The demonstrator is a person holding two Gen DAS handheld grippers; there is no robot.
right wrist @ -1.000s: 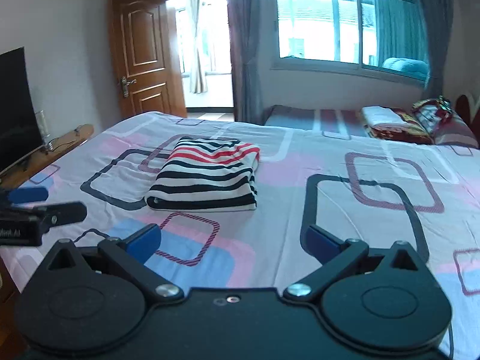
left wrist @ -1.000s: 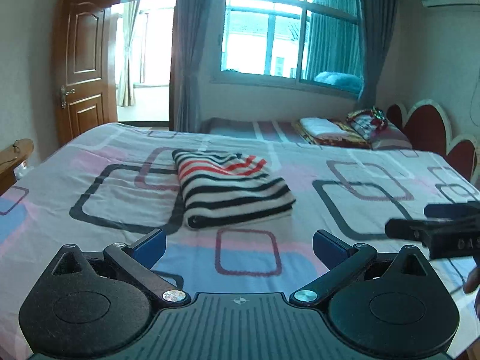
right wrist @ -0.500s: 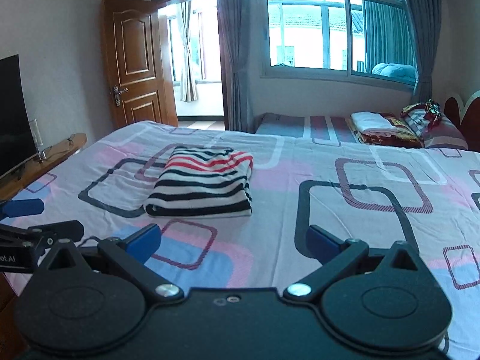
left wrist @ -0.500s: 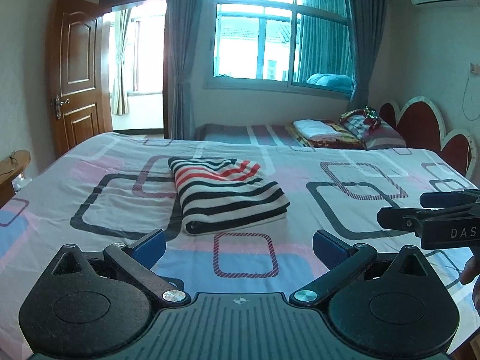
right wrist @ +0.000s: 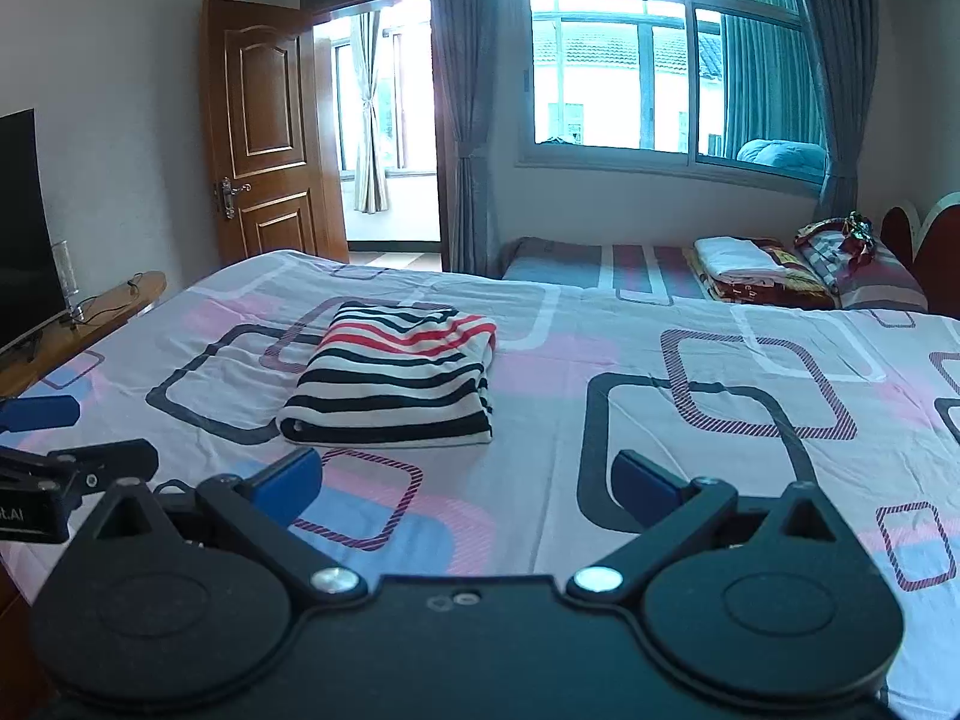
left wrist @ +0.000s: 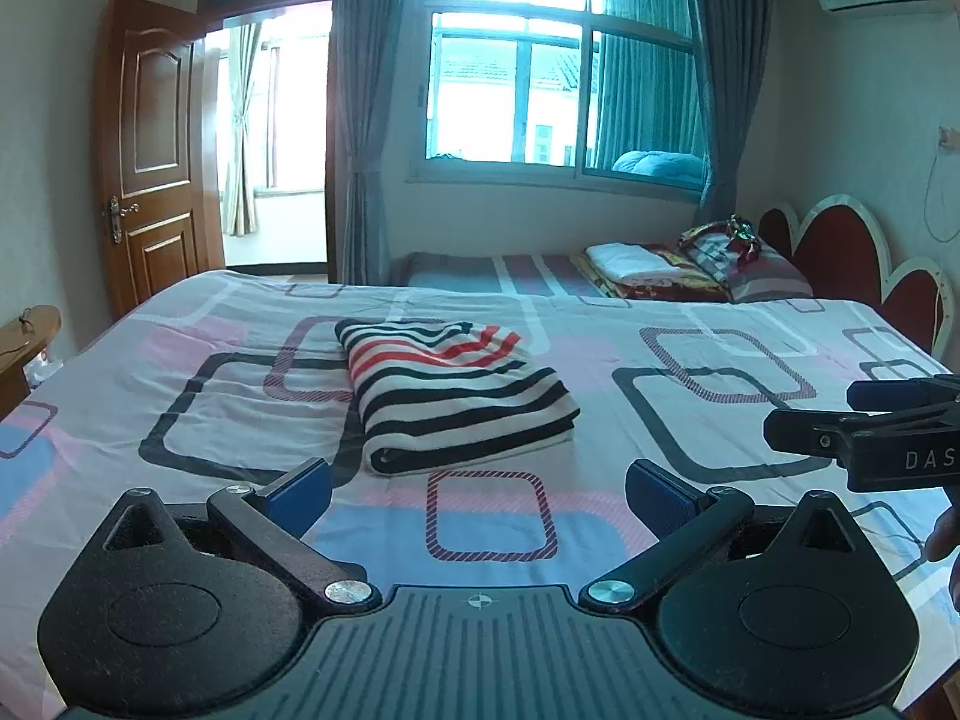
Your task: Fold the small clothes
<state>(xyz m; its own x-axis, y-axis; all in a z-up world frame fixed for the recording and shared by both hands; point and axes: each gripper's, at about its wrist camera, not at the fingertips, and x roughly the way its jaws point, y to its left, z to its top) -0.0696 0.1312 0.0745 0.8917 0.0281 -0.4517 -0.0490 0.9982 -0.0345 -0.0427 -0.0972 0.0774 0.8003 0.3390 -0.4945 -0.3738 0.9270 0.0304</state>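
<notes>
Here, one big bed (left wrist: 180,360) with a sheet of rounded squares is filling both views, and a second, narrower bed (left wrist: 540,267) is lying beyond it under the window (left wrist: 540,102). One brown door (left wrist: 150,150) is standing open at the left. One striped garment (left wrist: 456,396), already folded into a thick rectangle, is resting on the big bed, well apart from both tools, with nothing lying between it and them. The left gripper (left wrist: 477,489) is hovering over the near edge with its jaws spread wide and nothing between them. The right gripper (right wrist: 468,477) is doing likewise, jaws apart and gripping nothing. Each is poking into the edge of the other's view.
</notes>
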